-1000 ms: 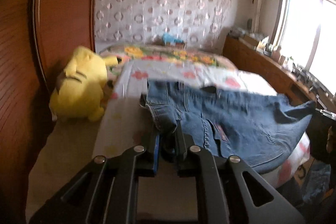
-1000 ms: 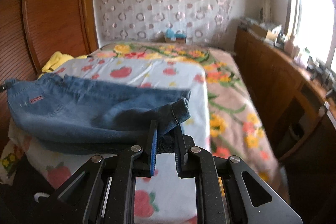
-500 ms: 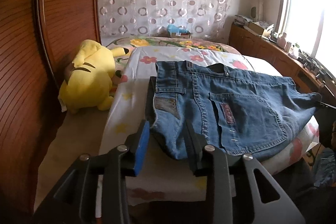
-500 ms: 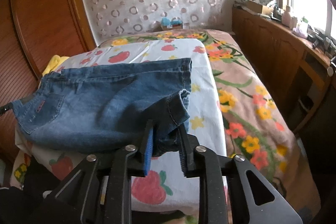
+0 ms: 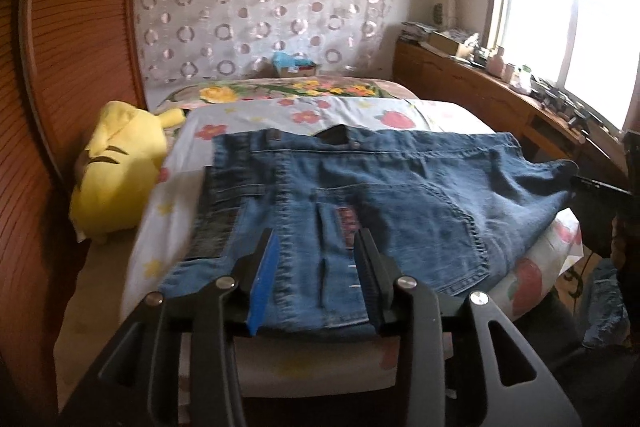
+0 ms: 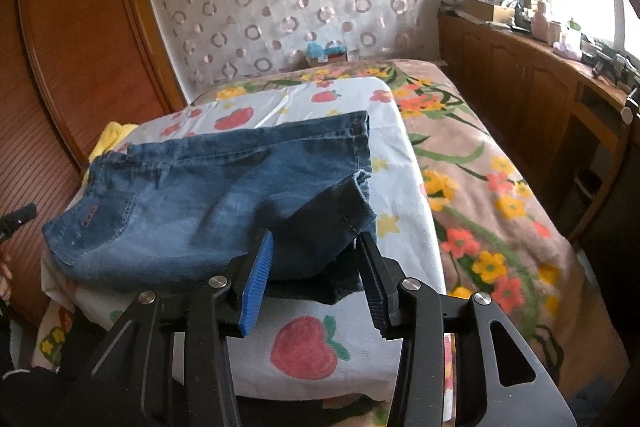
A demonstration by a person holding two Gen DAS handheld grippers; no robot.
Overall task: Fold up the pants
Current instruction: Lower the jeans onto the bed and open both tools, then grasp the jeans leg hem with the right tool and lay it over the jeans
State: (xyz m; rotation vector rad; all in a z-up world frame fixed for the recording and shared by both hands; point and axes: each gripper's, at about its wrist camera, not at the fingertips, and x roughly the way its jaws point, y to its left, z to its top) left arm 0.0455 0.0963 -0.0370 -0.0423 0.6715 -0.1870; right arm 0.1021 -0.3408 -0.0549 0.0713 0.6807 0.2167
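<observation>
Blue denim pants (image 5: 360,195) lie folded over on a white strawberry-print cloth (image 5: 304,113) on the bed, back pocket up. My left gripper (image 5: 316,267) is open, its jaws wide apart at the near waist-side edge, holding nothing. In the right wrist view the pants (image 6: 208,195) lie with the leg cuffs (image 6: 356,199) at the right end. My right gripper (image 6: 312,267) is open, just in front of the cuffs, not gripping them.
A yellow plush toy (image 5: 120,167) lies left of the pants by the wooden wardrobe (image 5: 60,107). A flowered blanket (image 6: 480,179) covers the bed to the right. A wooden sideboard (image 6: 540,87) with clutter runs under the window.
Both grippers held the pants a second ago; both have opened and let go. The pants have dropped flat onto the cloth and the grippers have drawn back a little.
</observation>
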